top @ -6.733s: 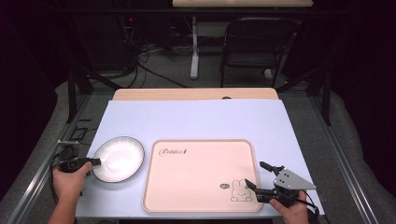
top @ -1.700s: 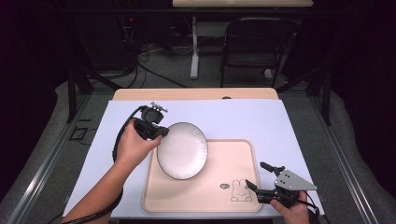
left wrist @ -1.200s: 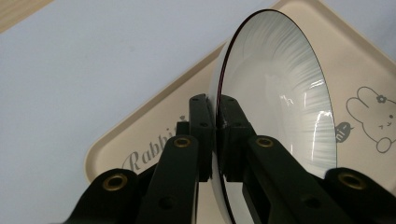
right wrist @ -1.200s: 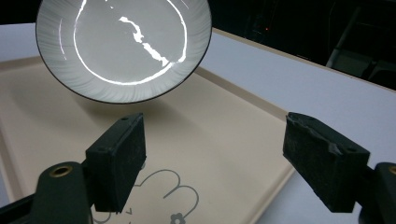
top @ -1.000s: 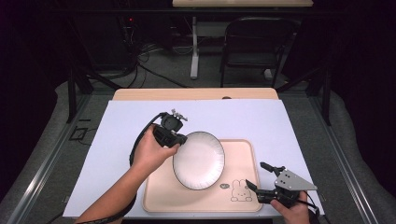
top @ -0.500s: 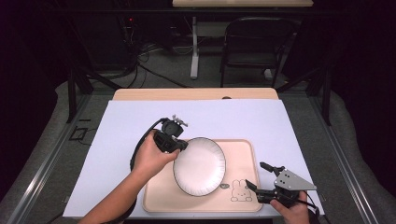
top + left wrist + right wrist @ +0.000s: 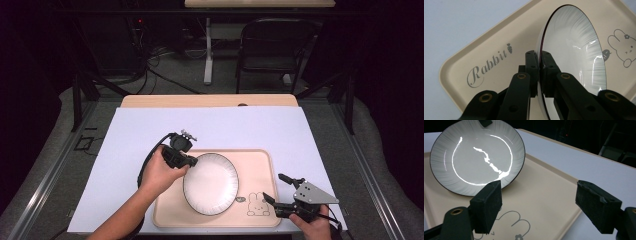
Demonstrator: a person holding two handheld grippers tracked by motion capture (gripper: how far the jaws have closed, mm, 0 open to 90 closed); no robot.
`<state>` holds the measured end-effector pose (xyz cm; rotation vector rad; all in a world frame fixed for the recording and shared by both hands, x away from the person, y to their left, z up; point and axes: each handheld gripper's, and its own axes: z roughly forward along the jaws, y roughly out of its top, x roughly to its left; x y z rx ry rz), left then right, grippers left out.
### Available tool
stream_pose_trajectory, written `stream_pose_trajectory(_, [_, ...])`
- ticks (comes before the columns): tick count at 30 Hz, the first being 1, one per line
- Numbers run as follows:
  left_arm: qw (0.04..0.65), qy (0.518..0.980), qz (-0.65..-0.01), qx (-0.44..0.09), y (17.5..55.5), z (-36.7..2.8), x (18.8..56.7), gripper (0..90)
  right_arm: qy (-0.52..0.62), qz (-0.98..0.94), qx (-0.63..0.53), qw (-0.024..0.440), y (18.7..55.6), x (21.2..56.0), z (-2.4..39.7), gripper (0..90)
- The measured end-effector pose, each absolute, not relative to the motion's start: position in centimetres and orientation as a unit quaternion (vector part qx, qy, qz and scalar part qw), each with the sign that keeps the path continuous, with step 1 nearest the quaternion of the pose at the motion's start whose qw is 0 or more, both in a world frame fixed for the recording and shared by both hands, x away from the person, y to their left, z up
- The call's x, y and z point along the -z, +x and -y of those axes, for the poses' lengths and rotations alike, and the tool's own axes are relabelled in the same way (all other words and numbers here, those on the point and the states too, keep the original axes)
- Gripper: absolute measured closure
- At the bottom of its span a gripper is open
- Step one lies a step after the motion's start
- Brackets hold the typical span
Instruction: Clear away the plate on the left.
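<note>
We see the left gripper (image 7: 186,161) closed on the rim of a white plate (image 7: 210,183), its jaws pinching the dark edge from both sides. In the left gripper view the plate (image 7: 574,55) stands on edge between the jaws, rim clamped tight, with the tray (image 7: 491,47) behind it showing the word "Rabbit", a small carrot and a rabbit drawing. From the high view the plate lies over the middle of the tray (image 7: 260,165), tilted, with its left edge raised in the jaws; we cannot tell whether its lower edge touches the tray. In the right gripper view the plate (image 7: 476,155) leans up from the tray (image 7: 544,202), its far rim raised and its near rim low against the tray floor.

The left hand (image 7: 159,175) wraps around its gripper, forearm coming in from the bottom edge. The right gripper (image 7: 280,192) sits at the tray's near right corner, beside the rabbit drawing (image 7: 255,206), held by the right hand (image 7: 312,225). Its jaws are wide apart and hold nothing; in the right gripper view they frame bare tray and the pale surface (image 7: 584,167) beyond.

The tray rests on a white sheet (image 7: 150,130) covering the surface, and a chair (image 7: 270,45) stands on the floor past the far edge.
</note>
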<state>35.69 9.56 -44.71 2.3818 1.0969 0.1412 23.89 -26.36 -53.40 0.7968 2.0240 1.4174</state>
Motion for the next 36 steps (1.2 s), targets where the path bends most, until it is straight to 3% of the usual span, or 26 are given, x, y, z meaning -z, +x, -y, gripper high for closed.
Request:
stream_pose_trajectory(15, [0.253,0.870,-0.419,-0.053,36.0,-10.2,45.7,86.4,0.296,-0.751,-0.526,0.268,23.9,53.4,26.4,20.8])
stream_pose_trajectory(36, [0.276,0.829,-0.487,0.006,37.1,-13.5,50.0,85.4,0.297,-0.751,-0.525,0.267,24.0,53.5,26.4,20.8])
